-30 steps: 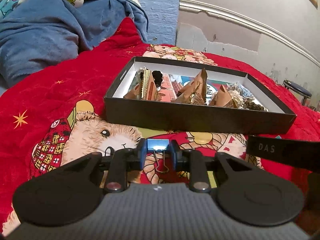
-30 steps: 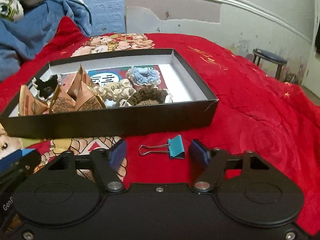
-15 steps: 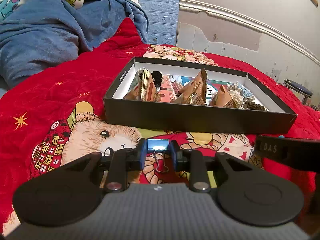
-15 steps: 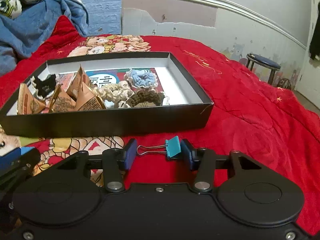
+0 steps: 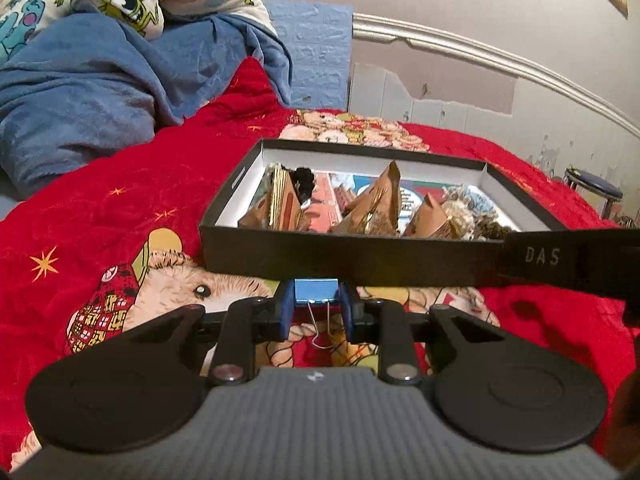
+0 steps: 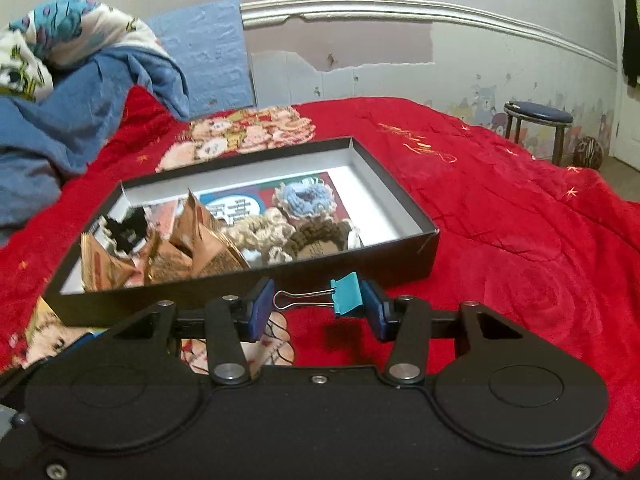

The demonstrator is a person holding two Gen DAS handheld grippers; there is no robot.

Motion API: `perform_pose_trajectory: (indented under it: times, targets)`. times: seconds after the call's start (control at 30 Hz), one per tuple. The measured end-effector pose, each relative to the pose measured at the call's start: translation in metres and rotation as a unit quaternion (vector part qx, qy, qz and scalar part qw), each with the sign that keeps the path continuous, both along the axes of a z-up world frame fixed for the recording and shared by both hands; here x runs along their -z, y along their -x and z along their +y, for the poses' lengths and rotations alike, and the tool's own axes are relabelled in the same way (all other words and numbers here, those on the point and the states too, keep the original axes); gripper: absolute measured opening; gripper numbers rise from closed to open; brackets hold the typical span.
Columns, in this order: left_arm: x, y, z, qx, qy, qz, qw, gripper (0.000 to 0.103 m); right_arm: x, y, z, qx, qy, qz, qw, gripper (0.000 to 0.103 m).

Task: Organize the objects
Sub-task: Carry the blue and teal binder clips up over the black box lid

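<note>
So both grippers are loaded right now. The left gripper [image 5: 315, 309] is clenched on a light blue binder clip [image 5: 315, 290], clip body pinched between the pads with its 2 wire handles dangling back toward the camera. The right gripper [image 6: 319, 309] has a teal binder clip [image 6: 346, 293] gripped lengthwise, one pad on the clip body and the other at the end of the wire loop. Looks lifted clear of the red blanket [image 6: 500, 240].

The black box [image 6: 248, 280] sits just ahead of both sets of fingers, its near wall right in front of the clips. Already inside: a few folded brown paper packets [image 6: 200, 240] toward the left end, crocheted scrunchies [image 6: 304, 200] toward the right end, and something small and black in the far left corner that I can't make out.

My read is most of the sorting is done and these 2 clips are what's left. Neither is over the box yet, so each needs to go forward past the wall and get let go.
</note>
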State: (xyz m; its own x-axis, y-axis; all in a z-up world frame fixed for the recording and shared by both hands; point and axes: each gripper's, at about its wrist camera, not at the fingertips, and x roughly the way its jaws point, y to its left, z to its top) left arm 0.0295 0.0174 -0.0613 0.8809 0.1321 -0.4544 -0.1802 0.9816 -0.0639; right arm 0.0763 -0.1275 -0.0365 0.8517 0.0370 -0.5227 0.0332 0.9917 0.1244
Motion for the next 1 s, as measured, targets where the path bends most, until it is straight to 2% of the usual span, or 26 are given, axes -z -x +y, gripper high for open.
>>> perform_pose_trajectory:
  times: [0.17, 0.3, 0.57, 0.67, 0.77, 1.0]
  targets:
    - [-0.003, -0.002, -0.005, 0.006, -0.005, -0.006, 1.0, 0.028, -0.006, 0.001, -0.004, -0.003, -0.026, -0.014, 1.0, 0.047]
    - [-0.004, -0.004, -0.007, 0.01, -0.005, -0.009, 0.9999, 0.028, -0.009, 0.002, -0.001, -0.008, -0.027, -0.023, 0.999, 0.047]
    - [-0.015, -0.007, -0.001, 0.0, 0.031, -0.025, 0.9992, 0.028, -0.014, -0.002, 0.001, -0.011, -0.032, -0.031, 0.999, 0.047]
    - [-0.019, -0.009, -0.001, -0.003, 0.027, -0.03, 0.9992, 0.028, -0.018, -0.004, -0.006, -0.008, -0.057, -0.039, 0.998, 0.047]
    - [-0.023, -0.012, 0.001, -0.007, 0.023, -0.038, 0.999, 0.028, -0.025, -0.006, -0.01, -0.001, -0.059, -0.05, 0.997, 0.047]
    - [-0.054, -0.044, 0.021, -0.005, 0.03, -0.084, 0.996, 0.028, -0.038, -0.033, -0.028, 0.007, -0.123, -0.06, 0.991, 0.047]
